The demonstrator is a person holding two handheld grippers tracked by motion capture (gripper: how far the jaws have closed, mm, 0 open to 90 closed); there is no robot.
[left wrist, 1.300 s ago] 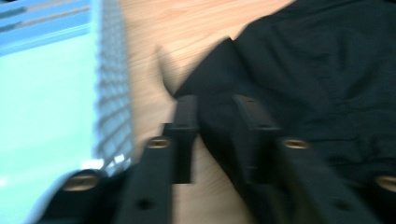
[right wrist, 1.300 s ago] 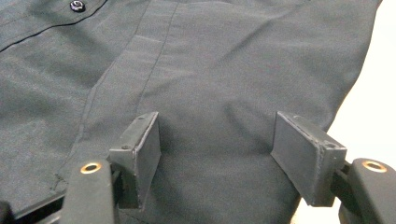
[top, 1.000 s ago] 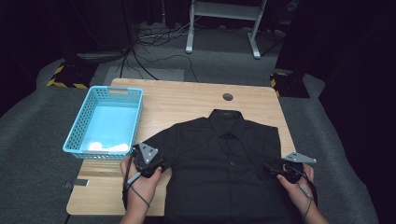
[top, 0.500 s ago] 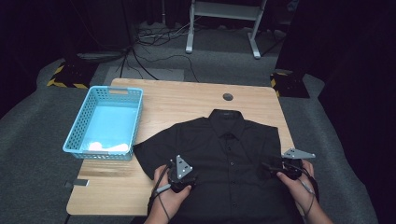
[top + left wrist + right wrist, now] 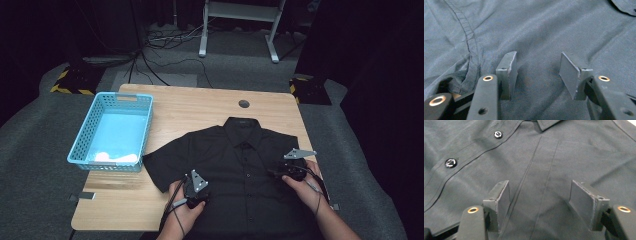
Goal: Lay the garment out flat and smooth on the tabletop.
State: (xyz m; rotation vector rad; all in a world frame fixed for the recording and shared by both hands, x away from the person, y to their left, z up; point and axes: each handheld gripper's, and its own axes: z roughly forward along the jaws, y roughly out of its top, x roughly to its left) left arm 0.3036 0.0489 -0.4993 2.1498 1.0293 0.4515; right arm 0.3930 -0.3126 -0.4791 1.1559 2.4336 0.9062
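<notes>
Wooden desk (image 5: 210, 105) carries a black shirt (image 5: 235, 165) spread flat, front up, beside a blue basket (image 5: 112, 131). Left gripper (image 5: 537, 72), its jaws just narrowed, and right gripper (image 5: 540, 203) both gape over bare cloth. Soft, limp, light fabric: pinch a fold or hem. Lower hem is cut off.

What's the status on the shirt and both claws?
Left claw open over shirt front, jaws just closing a little, nothing pinched. Right claw open over placket. Black shirt flat, buttoned. Blue basket clear of it.
</notes>
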